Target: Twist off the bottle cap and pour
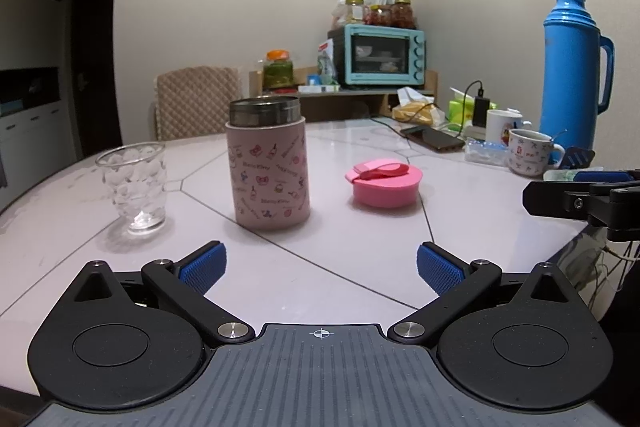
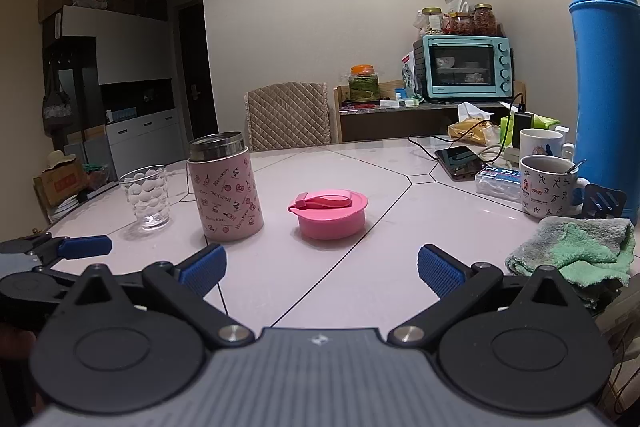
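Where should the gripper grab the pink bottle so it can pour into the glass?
Probably around the middle of the pink bottle, coming in level from the front. It stands upright, round and straight-sided, and its cap is already off, so the left gripper, jaws open, could close around it, then tip toward the glass.

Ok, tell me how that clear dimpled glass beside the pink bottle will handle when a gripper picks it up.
The glass looks rigid and breakable, so a hard squeeze seems risky. Its smooth, bumpy wall may slip against the pads. It narrows toward the base and looks empty, so it is probably light and could tip if nudged near the rim. Both grippers, left and right, stand open and clear of it.
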Demonstrator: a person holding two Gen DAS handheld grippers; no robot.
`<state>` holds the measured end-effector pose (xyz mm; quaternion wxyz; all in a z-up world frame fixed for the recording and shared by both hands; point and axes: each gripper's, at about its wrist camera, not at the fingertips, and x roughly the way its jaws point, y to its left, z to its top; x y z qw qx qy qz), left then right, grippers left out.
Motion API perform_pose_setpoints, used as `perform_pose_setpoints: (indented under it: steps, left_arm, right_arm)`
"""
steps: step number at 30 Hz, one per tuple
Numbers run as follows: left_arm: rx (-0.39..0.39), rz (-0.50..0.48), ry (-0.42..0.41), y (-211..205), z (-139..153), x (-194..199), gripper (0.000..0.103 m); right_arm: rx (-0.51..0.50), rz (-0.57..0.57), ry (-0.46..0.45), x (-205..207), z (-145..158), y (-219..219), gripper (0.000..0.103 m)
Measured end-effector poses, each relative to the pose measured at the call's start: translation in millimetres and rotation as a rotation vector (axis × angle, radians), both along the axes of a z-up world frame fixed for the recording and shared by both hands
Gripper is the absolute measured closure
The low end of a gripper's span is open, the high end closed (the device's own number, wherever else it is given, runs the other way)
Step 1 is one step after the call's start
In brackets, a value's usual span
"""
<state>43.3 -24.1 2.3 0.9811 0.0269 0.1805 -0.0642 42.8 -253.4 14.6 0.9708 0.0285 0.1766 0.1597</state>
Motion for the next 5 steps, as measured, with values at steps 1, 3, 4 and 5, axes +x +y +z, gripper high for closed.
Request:
perform_pose_setpoints:
  steps: [1,3,4,5]
  left_arm:
    - [-0.001,0.001,0.0,0.1,-0.1,0.0,0.0]
    - [-0.003,0.004,-0.001,0.2,-0.4,0.0,0.0]
    - [-0.005,0.006,-0.002,0.3,-0.5,0.1,0.0]
    - [-0.004,0.007,-0.003,0.3,-0.4,0.0,0.0]
  right_arm:
    - [0.0,0.0,0.0,0.1,0.0,-0.1,0.0]
    - [0.0,-0.001,0.001,0.4,-0.1,-0.1,0.0]
    - [0.0,-0.002,0.002,0.4,-0.3,-0.1,0.0]
    - [0.0,-0.002,0.003,0.7,-0.5,-0.1,0.0]
